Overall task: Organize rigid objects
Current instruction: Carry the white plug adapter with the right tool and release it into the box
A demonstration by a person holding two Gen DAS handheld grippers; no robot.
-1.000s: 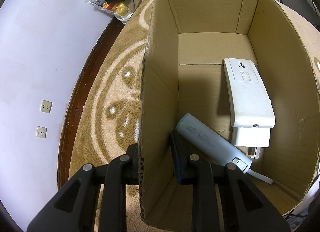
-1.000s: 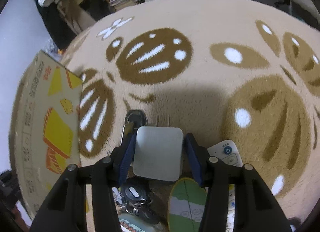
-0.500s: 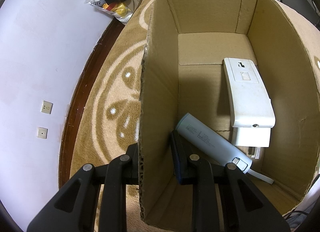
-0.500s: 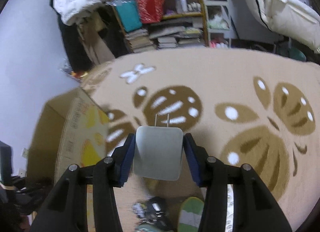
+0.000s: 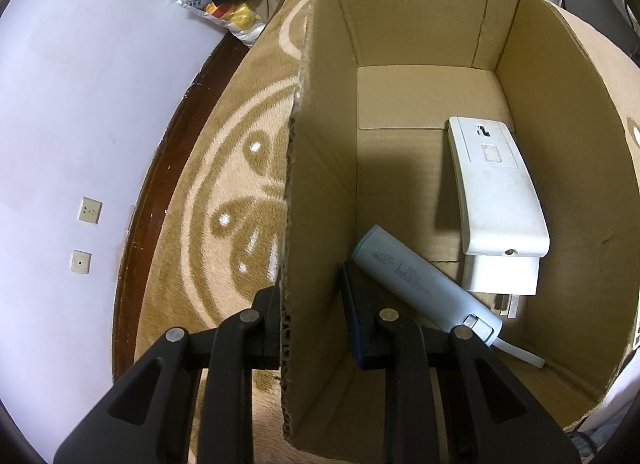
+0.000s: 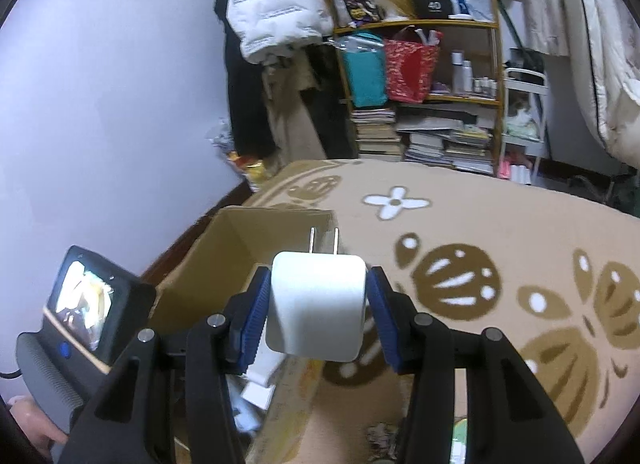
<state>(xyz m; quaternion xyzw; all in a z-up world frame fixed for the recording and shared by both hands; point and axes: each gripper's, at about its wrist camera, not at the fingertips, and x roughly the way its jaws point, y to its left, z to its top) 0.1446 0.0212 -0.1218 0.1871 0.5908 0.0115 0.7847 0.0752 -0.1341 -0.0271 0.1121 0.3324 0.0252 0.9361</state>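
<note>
My right gripper (image 6: 316, 314) pinches the white charger block (image 6: 317, 310), prongs forward, above the cardboard box (image 6: 224, 264). My left gripper (image 5: 310, 304) straddles the box's wall (image 5: 316, 204), one finger each side, pressed on it. Inside lie a power bank (image 5: 420, 284) and, beyond, a white power strip (image 5: 496, 188).

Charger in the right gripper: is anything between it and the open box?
Nothing visible. The charger is held above the cardboard box, whose top is open. Inside, a power bank and white device leave bare floor.
</note>
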